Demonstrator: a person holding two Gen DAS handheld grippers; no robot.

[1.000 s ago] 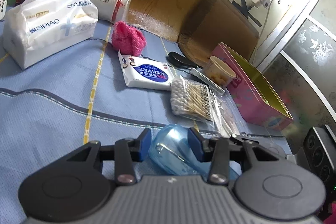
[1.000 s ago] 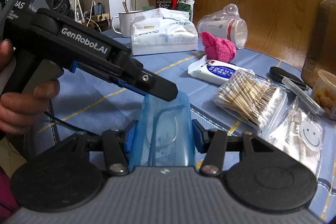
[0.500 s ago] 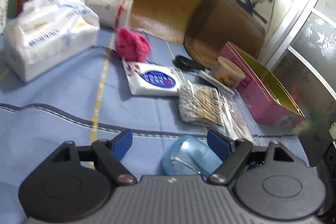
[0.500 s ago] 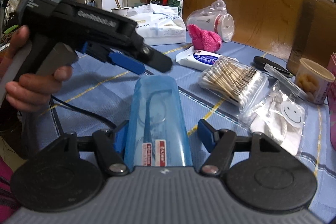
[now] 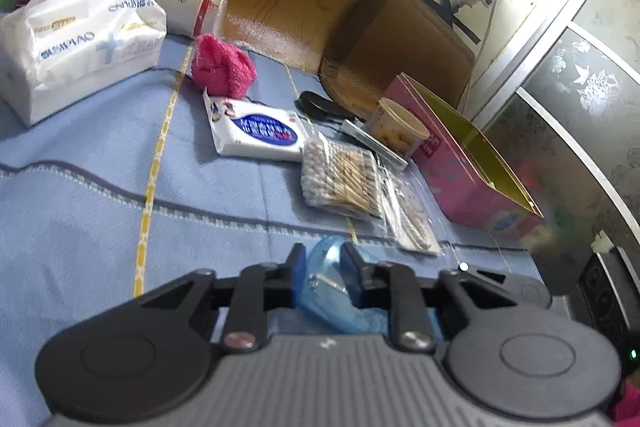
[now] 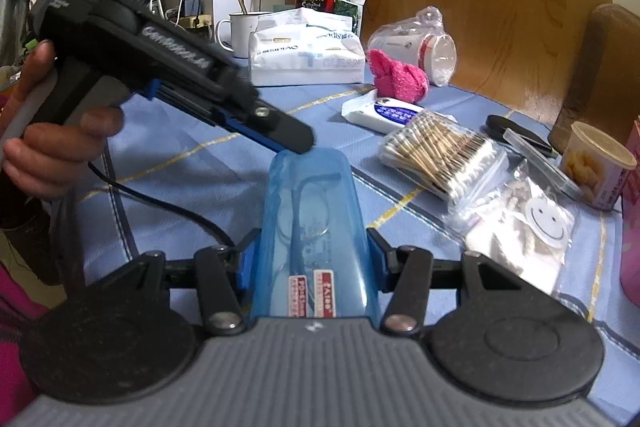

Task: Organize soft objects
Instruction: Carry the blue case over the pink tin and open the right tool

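Observation:
A translucent blue glasses case (image 6: 312,195) with spectacles inside lies lengthwise between the fingers of my right gripper (image 6: 312,243). Its jaws are closing and both blue pads touch the case's sides. My left gripper (image 6: 300,143), held by a hand (image 6: 40,147), reaches in from the left. It is shut on the case's far end. From the left wrist, that end of the case (image 5: 340,311) shows pinched between the left gripper (image 5: 324,255) fingers. A pink fluffy cloth (image 5: 222,71) lies farther back on the blue tablecloth (image 5: 80,227).
On the cloth are a white tissue pack (image 5: 80,39), a wet-wipe pack (image 5: 256,131), a bag of cotton swabs (image 5: 340,175) and a smiley-face bag (image 6: 520,227). At the right stand a snack cup (image 5: 400,127) and an open pink box (image 5: 468,163).
The left jaws spread wide half a second ago and have now closed on the case's far end. The right jaws have drawn in against the case's sides.

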